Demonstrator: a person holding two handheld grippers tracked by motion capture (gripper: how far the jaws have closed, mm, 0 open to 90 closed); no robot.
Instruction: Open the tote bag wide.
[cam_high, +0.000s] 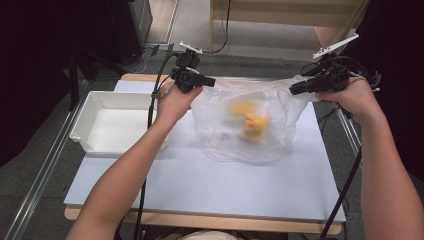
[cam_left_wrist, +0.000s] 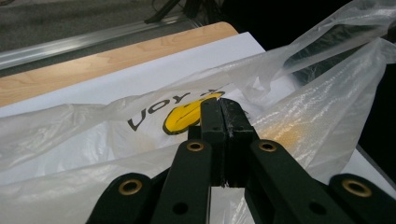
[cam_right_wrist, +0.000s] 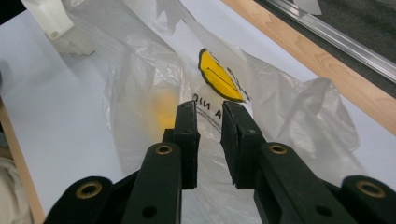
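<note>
A white sheet covers the wooden tabletop (cam_high: 210, 185), which stands on a grey floor with dark curtains at both sides. On it, just right of a shallow white plastic tray (cam_high: 107, 120), lies a clear crinkled plastic bag (cam_high: 250, 125) with blurred yellow items inside. The left tool (cam_left_wrist: 223, 108) has its jaws pressed together, clamped on the bag's film near the tray. The right tool (cam_right_wrist: 209, 109), at the bag's far corner from the tray, has its jaws slightly apart with film between them; whether they pinch it I cannot tell.
</note>
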